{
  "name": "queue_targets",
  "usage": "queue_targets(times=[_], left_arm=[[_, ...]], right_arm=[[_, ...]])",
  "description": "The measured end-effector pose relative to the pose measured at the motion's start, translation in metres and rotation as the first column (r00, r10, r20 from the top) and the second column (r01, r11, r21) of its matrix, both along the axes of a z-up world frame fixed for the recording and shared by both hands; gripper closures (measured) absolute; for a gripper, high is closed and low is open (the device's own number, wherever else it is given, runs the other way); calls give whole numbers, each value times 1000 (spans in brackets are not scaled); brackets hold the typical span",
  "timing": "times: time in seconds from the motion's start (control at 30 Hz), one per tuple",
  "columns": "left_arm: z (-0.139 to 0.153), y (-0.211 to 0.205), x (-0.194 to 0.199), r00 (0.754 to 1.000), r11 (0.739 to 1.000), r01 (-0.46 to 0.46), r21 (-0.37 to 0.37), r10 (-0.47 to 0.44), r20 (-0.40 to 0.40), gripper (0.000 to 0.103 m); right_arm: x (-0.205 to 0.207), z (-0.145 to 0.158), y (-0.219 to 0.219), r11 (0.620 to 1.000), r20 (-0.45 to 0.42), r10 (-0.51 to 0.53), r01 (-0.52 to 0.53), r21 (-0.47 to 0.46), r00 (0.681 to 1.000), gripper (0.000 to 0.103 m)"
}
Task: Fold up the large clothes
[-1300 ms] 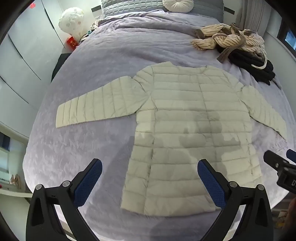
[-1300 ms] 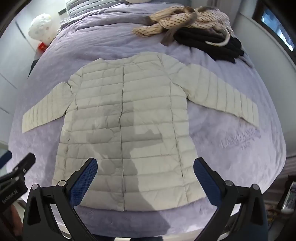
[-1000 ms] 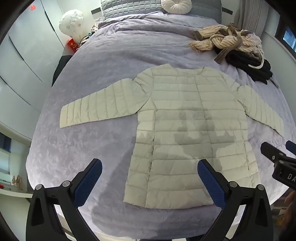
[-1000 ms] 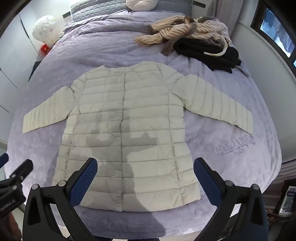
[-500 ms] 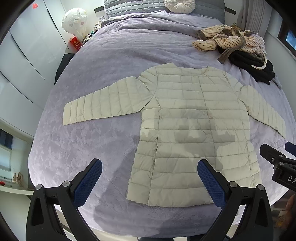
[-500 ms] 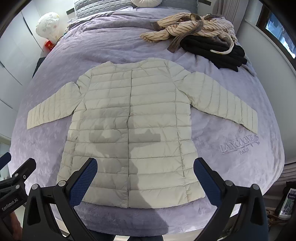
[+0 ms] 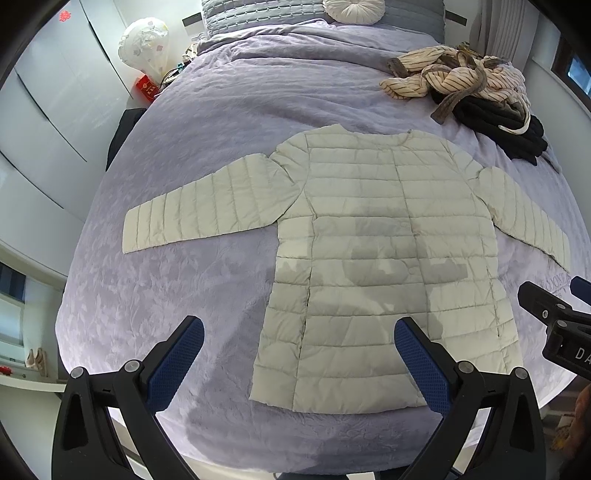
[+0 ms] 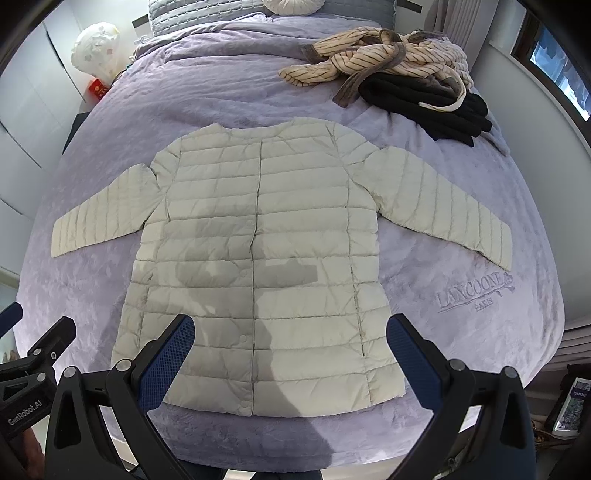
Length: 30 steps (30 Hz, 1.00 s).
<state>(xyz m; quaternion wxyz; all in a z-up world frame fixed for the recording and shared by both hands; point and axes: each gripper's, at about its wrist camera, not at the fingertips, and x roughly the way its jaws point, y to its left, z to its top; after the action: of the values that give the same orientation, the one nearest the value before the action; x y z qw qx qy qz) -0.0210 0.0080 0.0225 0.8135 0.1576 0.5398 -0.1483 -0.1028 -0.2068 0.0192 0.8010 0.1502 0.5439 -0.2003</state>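
A cream quilted puffer jacket (image 7: 384, 251) (image 8: 258, 251) lies flat and front-up on the lavender bedspread (image 7: 177, 288) (image 8: 472, 295), both sleeves spread out to the sides, snaps closed down the middle. My left gripper (image 7: 299, 354) hovers open above the jacket's lower left hem, holding nothing. My right gripper (image 8: 290, 349) hangs open over the lower hem near the middle, also empty. Each gripper shows at the edge of the other's view.
A heap of striped and black clothes (image 7: 465, 92) (image 8: 399, 74) sits at the bed's far right. Grey pillows and a round cushion (image 7: 352, 5) line the headboard. White wardrobe doors (image 7: 44, 110) stand to the left, a window (image 8: 557, 70) to the right.
Both grippers have drifted a little above the bed, so the jacket sits slightly differently in each view. The jacket itself has not moved, and both grippers stay open.
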Motion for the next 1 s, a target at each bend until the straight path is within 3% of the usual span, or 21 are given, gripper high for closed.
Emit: queue_targets(times=[1.0], left_arm=[[-1,-4,3,1000,1000,-3,4,3,-3,0]], right_arm=[[4,2,-4,1000,0,-3,3,1,1000,0]])
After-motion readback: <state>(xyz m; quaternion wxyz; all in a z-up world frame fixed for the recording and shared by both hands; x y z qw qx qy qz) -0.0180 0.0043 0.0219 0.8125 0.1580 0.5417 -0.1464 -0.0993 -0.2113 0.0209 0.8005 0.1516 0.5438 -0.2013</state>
